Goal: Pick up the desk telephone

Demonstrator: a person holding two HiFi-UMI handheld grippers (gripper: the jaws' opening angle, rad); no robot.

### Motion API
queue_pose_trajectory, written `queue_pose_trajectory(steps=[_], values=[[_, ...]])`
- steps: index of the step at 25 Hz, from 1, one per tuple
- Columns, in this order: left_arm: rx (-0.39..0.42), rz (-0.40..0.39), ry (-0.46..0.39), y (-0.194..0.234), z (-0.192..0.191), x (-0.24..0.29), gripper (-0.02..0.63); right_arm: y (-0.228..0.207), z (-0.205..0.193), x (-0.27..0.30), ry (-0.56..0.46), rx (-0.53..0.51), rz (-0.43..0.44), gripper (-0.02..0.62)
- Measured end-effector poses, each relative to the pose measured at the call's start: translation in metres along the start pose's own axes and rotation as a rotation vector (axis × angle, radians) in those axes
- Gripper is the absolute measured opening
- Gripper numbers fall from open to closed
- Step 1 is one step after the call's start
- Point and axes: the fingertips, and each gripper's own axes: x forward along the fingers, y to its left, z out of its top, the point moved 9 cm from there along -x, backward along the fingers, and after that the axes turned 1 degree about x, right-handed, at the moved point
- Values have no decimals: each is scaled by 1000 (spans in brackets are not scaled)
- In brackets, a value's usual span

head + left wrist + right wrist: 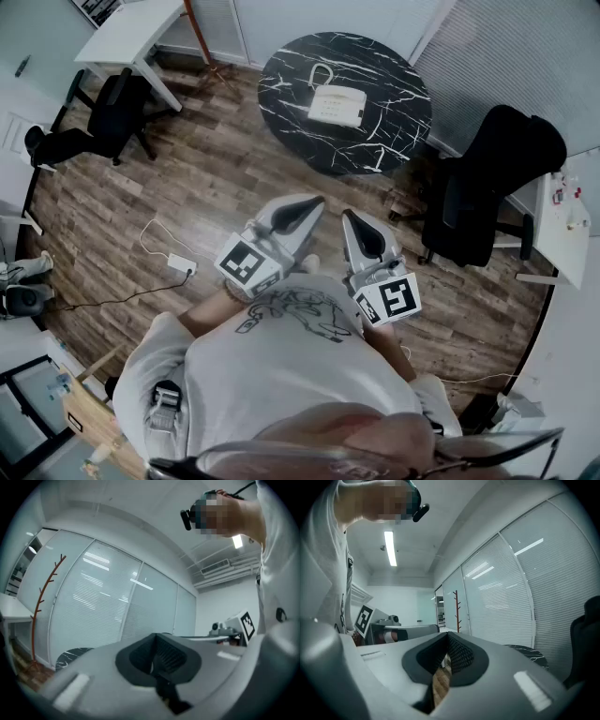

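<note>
A white desk telephone sits on a round black marble table at the top of the head view, well ahead of both grippers. My left gripper is held close to the person's chest, shut, with nothing between its jaws. Beside it, my right gripper is also shut and empty. In the left gripper view the left gripper points level at glass walls with blinds, and the table's edge shows low on the left. The right gripper in its own view faces similar blinds, with the table at the right.
A black office chair stands right of the table, another black chair at the left by a white desk. A power strip and cable lie on the wood floor. A red coat stand stands by the blinds.
</note>
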Motion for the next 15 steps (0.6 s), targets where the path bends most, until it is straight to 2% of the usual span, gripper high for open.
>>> queue_pose_trajectory(steps=[15], values=[[-12,31,2,2,-10,26,3,-32,-3,-6,-5,10,-10,6]])
